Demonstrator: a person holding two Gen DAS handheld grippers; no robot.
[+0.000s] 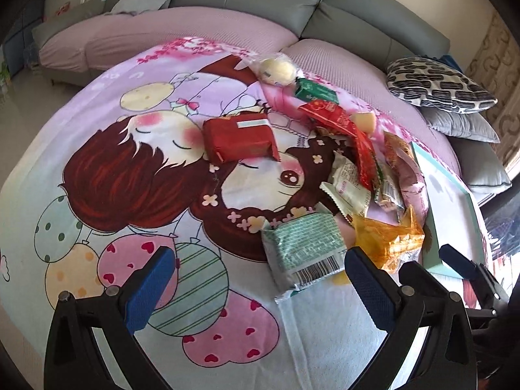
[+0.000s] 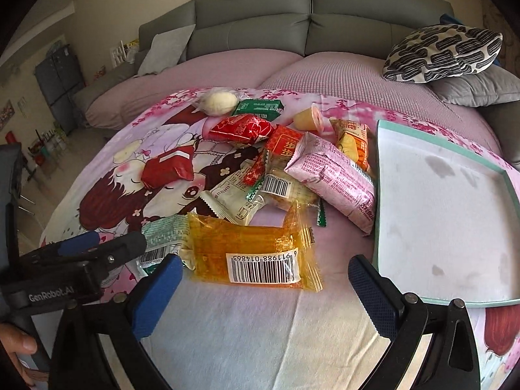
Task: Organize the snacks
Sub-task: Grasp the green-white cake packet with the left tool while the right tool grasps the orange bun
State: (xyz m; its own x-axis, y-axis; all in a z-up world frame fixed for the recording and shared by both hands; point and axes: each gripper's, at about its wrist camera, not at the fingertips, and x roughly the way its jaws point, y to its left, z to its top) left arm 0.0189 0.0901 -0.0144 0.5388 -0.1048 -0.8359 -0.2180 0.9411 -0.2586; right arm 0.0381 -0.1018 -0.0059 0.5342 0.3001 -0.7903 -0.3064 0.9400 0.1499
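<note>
Several snack packets lie piled on a cartoon-print blanket [image 1: 130,169]. My left gripper [image 1: 260,279] is open, low over the blanket, with a green patterned packet [image 1: 302,250] just ahead, close to its right finger. A red packet [image 1: 240,136] lies farther off. My right gripper [image 2: 263,289] is open too, with an orange packet [image 2: 253,250] right in front of its fingertips, barcode up. A pink packet [image 2: 334,175] rests against the white tray [image 2: 438,211] with a teal rim, which holds nothing. The left gripper [image 2: 120,239] shows at the left over the green packet [image 2: 162,230].
A wrapped white bun [image 2: 217,102], a green box [image 2: 260,109] and a jelly cup [image 2: 308,120] sit at the pile's far side. A grey sofa back [image 2: 253,22] and patterned cushion [image 2: 445,52] lie behind. A hand [image 2: 16,351] holds the left gripper.
</note>
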